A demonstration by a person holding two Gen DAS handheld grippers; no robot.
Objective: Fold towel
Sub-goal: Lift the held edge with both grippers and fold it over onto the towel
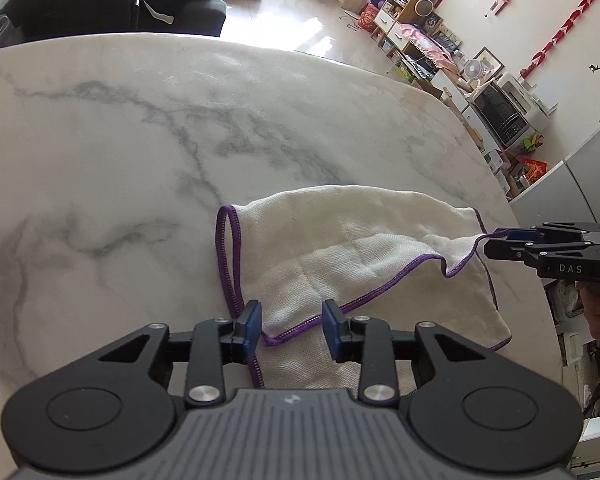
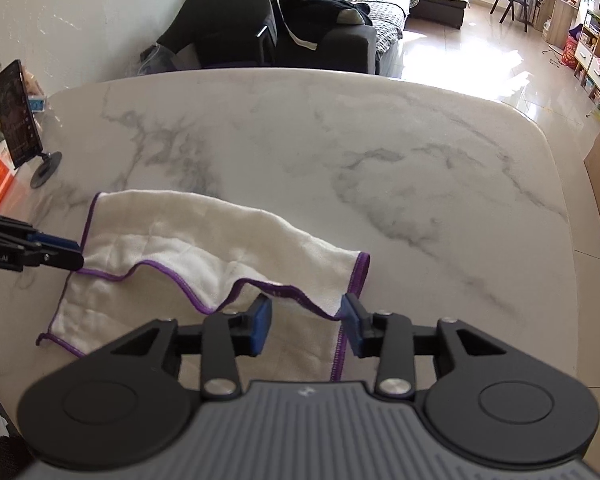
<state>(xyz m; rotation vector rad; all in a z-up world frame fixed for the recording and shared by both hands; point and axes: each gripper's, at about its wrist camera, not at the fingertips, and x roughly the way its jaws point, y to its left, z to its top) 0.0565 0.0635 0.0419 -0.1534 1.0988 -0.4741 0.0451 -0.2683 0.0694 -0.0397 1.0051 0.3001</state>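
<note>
The left gripper [image 1: 292, 326] stood with its jaws apart, gripping nothing, its blue pads [image 1: 253, 322] clear of the towel's [image 1: 340, 248] purple-hemmed corner lying between them. The right gripper [image 2: 306, 324] was likewise released, its pads spread over the other folded-over corner, one pad [image 2: 350, 318] just beside the hem. The towel, white with a purple edge, lay folded in half on the marble table [image 2: 340, 140], its upper layer rumpled. A phone [image 2: 14, 114] on a stand stood well apart at the table's edge.
</note>
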